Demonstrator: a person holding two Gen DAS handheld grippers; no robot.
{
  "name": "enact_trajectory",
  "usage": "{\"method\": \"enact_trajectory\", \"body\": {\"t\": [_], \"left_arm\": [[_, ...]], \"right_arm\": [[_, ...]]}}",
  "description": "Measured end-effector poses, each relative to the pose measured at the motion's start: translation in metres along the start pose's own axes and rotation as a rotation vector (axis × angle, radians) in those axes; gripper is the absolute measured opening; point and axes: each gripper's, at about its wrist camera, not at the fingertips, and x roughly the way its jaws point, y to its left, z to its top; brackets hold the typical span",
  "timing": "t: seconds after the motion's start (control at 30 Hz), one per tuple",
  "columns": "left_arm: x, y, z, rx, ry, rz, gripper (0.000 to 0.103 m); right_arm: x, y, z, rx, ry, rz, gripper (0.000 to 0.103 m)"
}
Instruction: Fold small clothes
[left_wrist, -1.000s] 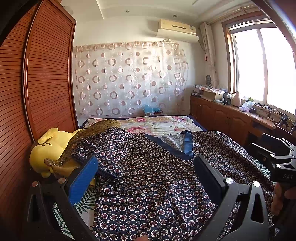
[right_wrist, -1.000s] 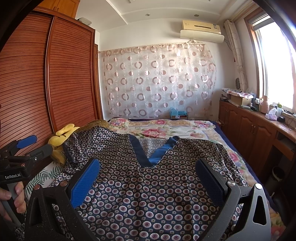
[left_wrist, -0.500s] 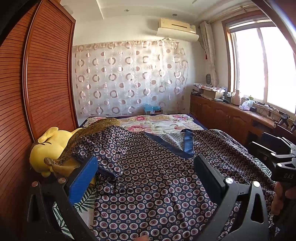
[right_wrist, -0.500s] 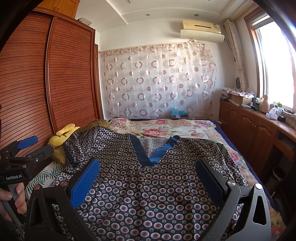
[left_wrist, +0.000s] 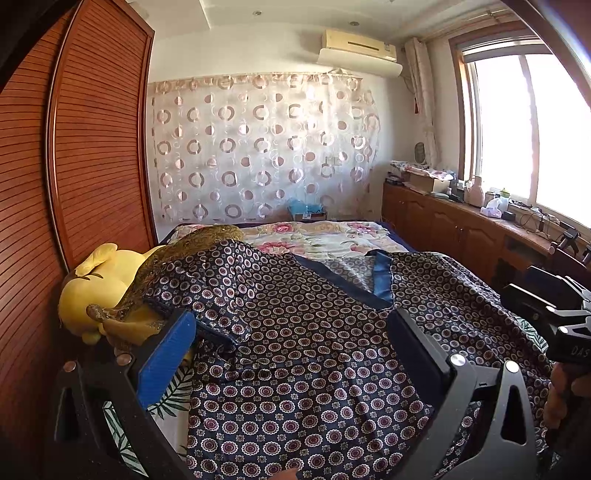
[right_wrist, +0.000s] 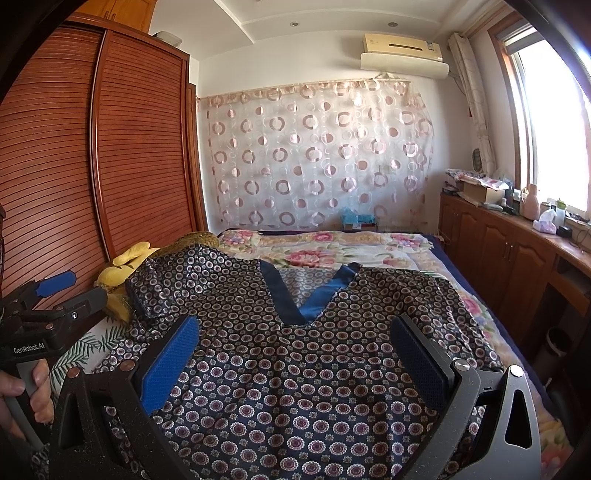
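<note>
Right wrist view: patterned top (right_wrist: 280, 369) lies spread face-up on the bed (right_wrist: 332, 254), V-neck away from the camera, not folded yet. Right gripper (right_wrist: 295, 354) hovers over the chest area, jaws wide apart, holding nothing. Left gripper (left_wrist: 291, 354) hovers over the left half, also spread wide and empty.

Risks as I see them:
- Left sleeve (left_wrist: 207, 291) is draped up over the yellow plush toy (left_wrist: 99, 284), not flat. A pull on that side could drag the toy along or leave the sleeve bunched under the fold.
- Fabric looks thin and slippery, with wrinkles already near the left armpit. A shallow pinch likely slips out or catches one layer only, so front and back shear apart.
- Right edge of the garment sits close to the mattress side; a tug that way could slide it off.
- Both grippers are near each other over the torso, so a crossing fold risks a collision.
</note>
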Motion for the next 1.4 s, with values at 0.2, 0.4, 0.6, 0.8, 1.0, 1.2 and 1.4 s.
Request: {"method": "enact_trajectory", "body": {"t": [0.2, 0.4, 0.6, 0.8, 1.0, 1.2, 1.4], "left_arm": [[0.010, 0.013, -0.004, -0.010, 0.031, 0.022, 0.103], [0.021, 0.032, -0.008, -0.011, 0.068, 0.053, 0.103], [0.033, 0.056, -0.012, -0.021, 0.105, 0.093, 0.103], [0.046, 0.079, -0.017, -0.038, 0.137, 0.115, 0.103], [0.069, 0.107, -0.018, -0.050, 0.186, 0.068, 0.103], [0.094, 0.132, -0.010, -0.051, 0.219, 0.035, 0.101], [0.121, 0.154, -0.003, -0.136, 0.269, -0.017, 0.083]], "right_arm": [[0.007, 0.002, 0.002, -0.011, 0.029, 0.033, 0.103], [0.021, 0.012, 0.001, -0.038, 0.068, 0.071, 0.103], [0.041, 0.021, 0.001, -0.078, 0.120, 0.121, 0.103], [0.062, 0.022, 0.008, -0.105, 0.171, 0.168, 0.103], [0.081, 0.021, 0.013, -0.133, 0.241, 0.212, 0.103], [0.092, 0.019, 0.018, -0.161, 0.285, 0.232, 0.102], [0.092, 0.016, 0.023, -0.167, 0.300, 0.254, 0.102]]}}
